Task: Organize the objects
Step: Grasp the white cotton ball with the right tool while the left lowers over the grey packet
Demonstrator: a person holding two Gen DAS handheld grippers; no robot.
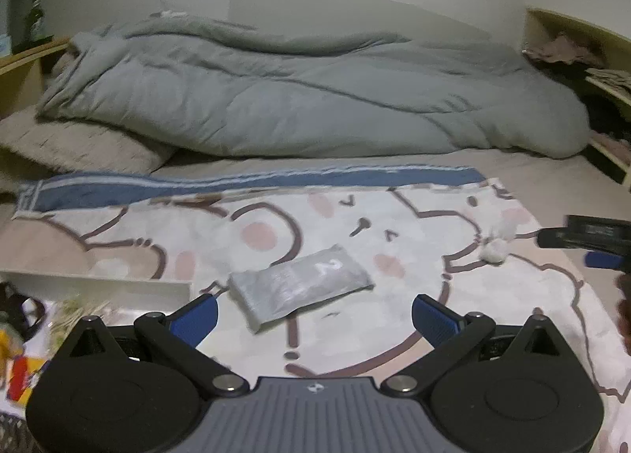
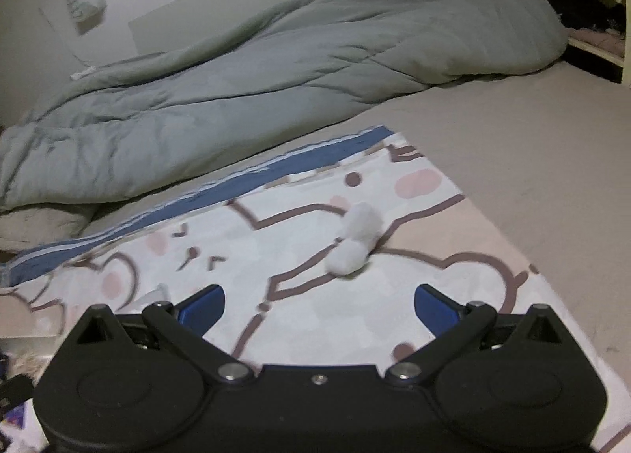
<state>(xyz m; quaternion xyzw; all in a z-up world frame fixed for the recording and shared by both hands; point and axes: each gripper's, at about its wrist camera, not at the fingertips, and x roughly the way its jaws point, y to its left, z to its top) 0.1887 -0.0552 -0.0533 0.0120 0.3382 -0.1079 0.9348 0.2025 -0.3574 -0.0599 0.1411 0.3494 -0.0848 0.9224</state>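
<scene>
Here the grey packet [image 1: 300,287] lies flat, long axis slanting lower-left to upper-right, just ahead of the left gripper [image 1: 314,317], fingers spread; the right gripper [image 2: 319,307], also spread, faces what look like two cotton balls [image 2: 355,244].

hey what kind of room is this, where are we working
Most likely a bedroom, with the work done on a bed. A rumpled grey comforter lies along the wall, a pillow sits beside it, and a cartoon-print cloth is spread over the mattress sheet.
</scene>
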